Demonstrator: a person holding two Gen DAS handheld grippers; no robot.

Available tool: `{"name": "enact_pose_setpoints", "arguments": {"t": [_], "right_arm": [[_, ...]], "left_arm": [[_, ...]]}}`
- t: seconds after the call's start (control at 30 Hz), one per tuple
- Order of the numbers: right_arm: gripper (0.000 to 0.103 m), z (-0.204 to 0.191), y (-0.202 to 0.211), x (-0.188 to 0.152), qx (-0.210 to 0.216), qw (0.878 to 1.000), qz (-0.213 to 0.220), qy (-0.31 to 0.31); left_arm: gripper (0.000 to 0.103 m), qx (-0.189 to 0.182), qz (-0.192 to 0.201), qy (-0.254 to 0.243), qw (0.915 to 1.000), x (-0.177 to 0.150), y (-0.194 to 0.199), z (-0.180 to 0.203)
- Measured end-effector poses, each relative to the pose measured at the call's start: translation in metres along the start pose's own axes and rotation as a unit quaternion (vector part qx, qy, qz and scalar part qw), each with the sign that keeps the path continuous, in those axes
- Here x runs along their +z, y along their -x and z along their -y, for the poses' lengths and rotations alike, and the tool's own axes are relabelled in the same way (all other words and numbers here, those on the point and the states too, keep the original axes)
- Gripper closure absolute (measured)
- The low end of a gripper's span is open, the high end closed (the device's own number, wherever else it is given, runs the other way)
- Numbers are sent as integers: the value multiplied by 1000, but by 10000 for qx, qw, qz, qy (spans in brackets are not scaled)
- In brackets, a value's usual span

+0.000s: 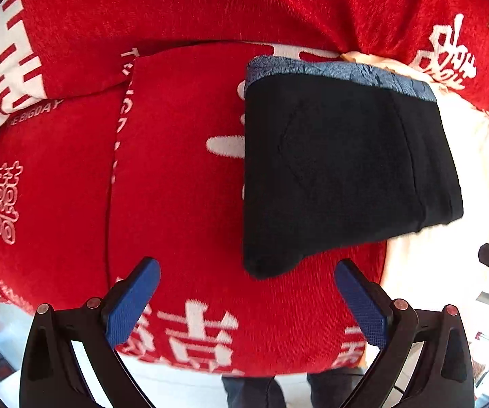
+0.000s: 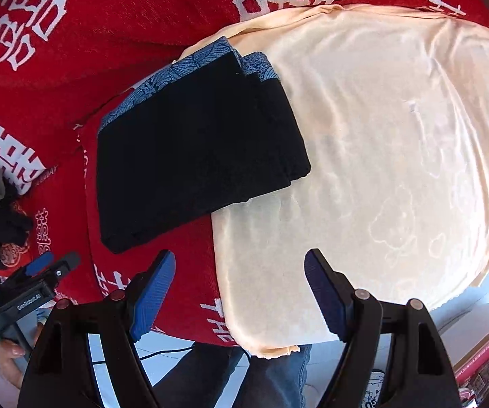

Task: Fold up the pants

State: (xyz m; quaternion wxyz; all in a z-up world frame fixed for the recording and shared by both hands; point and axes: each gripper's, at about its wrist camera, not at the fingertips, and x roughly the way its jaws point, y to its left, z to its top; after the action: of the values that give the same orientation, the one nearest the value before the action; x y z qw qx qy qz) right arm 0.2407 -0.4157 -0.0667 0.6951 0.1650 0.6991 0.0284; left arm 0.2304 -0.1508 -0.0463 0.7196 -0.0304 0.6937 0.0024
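Already the black pants (image 1: 339,166) lie folded in a compact stack, straddling the red blanket (image 1: 183,176) and cream sheet (image 2: 397,156). Both the left gripper (image 1: 247,301) and right gripper (image 2: 241,292) hover near, open and empty; probably only a final fold or tidy remains.

A red blanket (image 1: 183,176) patterned with white characters and the words "THE BIGDAY" is spread over the surface. A pale peach sheet (image 2: 397,156) is laid beside and partly over it, its frayed edge hanging at the near side. A small dark bundle (image 2: 7,224) is seen at the left edge. Pale floor (image 2: 173,343) is visible below.
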Motion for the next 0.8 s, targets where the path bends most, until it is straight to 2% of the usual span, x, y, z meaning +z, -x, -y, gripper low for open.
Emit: {"name": "enact_pose_setpoints", "arguments": {"t": [0.13, 0.27, 0.4, 0.53, 0.67, 0.73, 0.8], "right_arm": [[22, 15, -13, 13, 424, 9990, 119, 104], [20, 32, -22, 40, 778, 9958, 284, 388], [20, 52, -40, 73, 968, 9927, 346, 624], [20, 68, -65, 105, 1442, 9871, 120, 685], [20, 80, -90, 122, 1911, 9797, -185, 579], [20, 78, -99, 129, 2290, 9709, -339, 609], [19, 71, -108, 132, 2402, 9671, -429, 716]], "left_arm": [[0, -431, 170, 253, 9986, 18, -13, -14], [0, -806, 369, 385, 9953, 41, -32, -28], [0, -1541, 346, 347, 9868, 61, -57, -33], [0, -1754, 233, 75, 9842, 74, -79, -22], [0, -1965, 166, -160, 9802, 83, -92, -5], [0, -2030, 128, -151, 9790, 86, -97, -1], [0, -2209, 34, 48, 9753, 90, -103, -2]]}}
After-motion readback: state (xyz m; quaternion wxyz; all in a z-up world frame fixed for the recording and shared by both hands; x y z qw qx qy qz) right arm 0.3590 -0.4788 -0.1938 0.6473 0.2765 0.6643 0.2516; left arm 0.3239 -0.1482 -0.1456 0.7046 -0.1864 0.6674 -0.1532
